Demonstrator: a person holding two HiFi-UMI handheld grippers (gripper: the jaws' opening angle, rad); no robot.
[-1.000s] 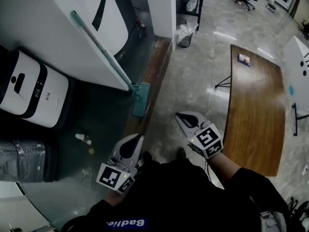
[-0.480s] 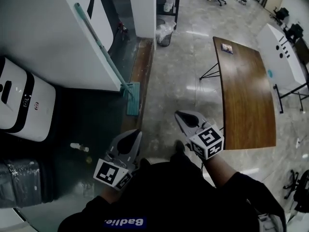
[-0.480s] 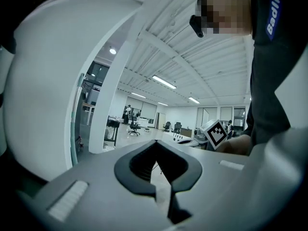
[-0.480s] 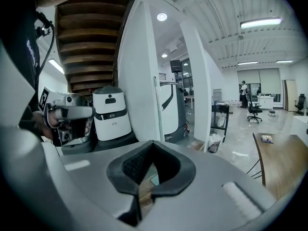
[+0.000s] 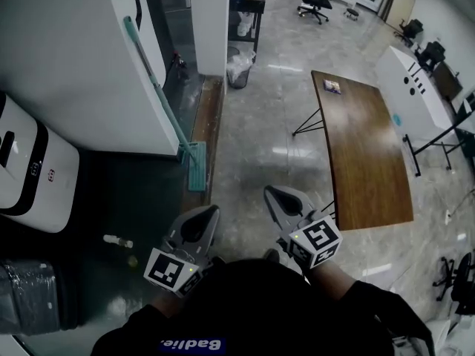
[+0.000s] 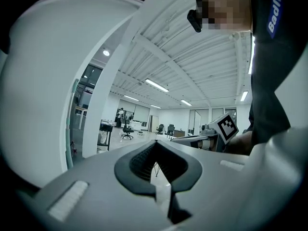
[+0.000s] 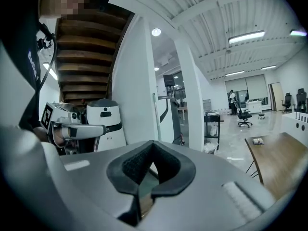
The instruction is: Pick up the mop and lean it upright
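Head view: mop (image 5: 159,95) leans on the white wall (image 5: 67,65), pad on the floor at the wall's foot, well ahead of both grippers. Left gripper (image 5: 208,215) and right gripper (image 5: 273,194) are clenched on nothing, close to the body.
Left gripper view: jaws together, empty. Teal pole visible far left against the wall.
Right gripper view: jaws together, empty.
Handling, my guess: light, stiff thin pole, smooth enough to slide. The pad joint probably flops. Grab the pole mid-to-upper, not the pad.
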